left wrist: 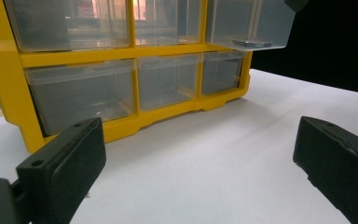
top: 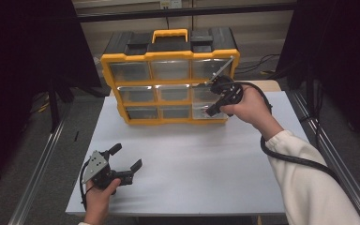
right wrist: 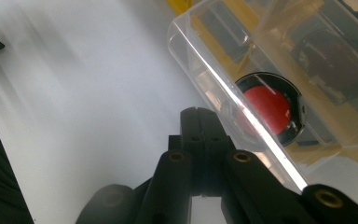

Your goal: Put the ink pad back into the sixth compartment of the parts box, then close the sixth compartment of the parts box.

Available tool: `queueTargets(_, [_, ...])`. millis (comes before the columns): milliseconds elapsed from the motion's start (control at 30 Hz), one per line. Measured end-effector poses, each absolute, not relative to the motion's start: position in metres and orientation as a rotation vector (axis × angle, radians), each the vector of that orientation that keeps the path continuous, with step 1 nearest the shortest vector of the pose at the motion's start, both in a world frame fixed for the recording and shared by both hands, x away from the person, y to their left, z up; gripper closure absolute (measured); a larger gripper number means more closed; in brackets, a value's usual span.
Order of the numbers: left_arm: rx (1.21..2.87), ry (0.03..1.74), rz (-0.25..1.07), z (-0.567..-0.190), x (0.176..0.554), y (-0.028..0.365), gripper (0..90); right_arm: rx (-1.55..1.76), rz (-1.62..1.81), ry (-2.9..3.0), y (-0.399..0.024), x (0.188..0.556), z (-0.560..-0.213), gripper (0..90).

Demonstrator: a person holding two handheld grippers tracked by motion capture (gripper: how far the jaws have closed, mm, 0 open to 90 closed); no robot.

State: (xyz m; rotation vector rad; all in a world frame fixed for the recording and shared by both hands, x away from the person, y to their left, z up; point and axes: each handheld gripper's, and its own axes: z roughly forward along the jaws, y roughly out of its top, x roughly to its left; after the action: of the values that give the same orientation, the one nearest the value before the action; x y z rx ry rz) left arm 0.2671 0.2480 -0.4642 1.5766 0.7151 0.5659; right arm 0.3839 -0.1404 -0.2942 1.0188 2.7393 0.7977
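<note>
Nearest to me, my left gripper (top: 127, 155) rests low over the white table (top: 192, 178) with its jaws wide apart and nothing between them. In the left gripper view it looks across bare table at the case, well apart from it, so it is out of the running for the next move. Farther on, my right gripper (top: 211, 111) is the near one: it sits at the right column of the yellow case (top: 168, 56), right beside the clear drawer (right wrist: 261, 42) that stands pulled out of the middle row toward me. Its jaws are pressed together. In the right gripper view the tips (right wrist: 198, 116) lie right at the drawer's front wall, but I can't tell whether they pinch its lip or only lean on it. What the move turns on, I judge, is the red disc (right wrist: 266, 108) in its black ring. It lies flat on the drawer floor just past that front wall, up and to the right of the tips in that view. The wall stands between jaws and disc, so I'd have to open up and come in over the rim from above. The drawer's long axis runs out of the case toward my side. The other drawers are shut, and the dark curtains behind stand clear of the work.
</note>
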Motion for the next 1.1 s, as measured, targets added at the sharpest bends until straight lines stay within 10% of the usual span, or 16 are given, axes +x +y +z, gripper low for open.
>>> queueTargets(1100, [1.59, 0.698, 0.581, -0.463, 0.267, 0.249, 2.4, 1.016, 0.791, 2.702, -0.141, 0.389, -0.283, 90.0])
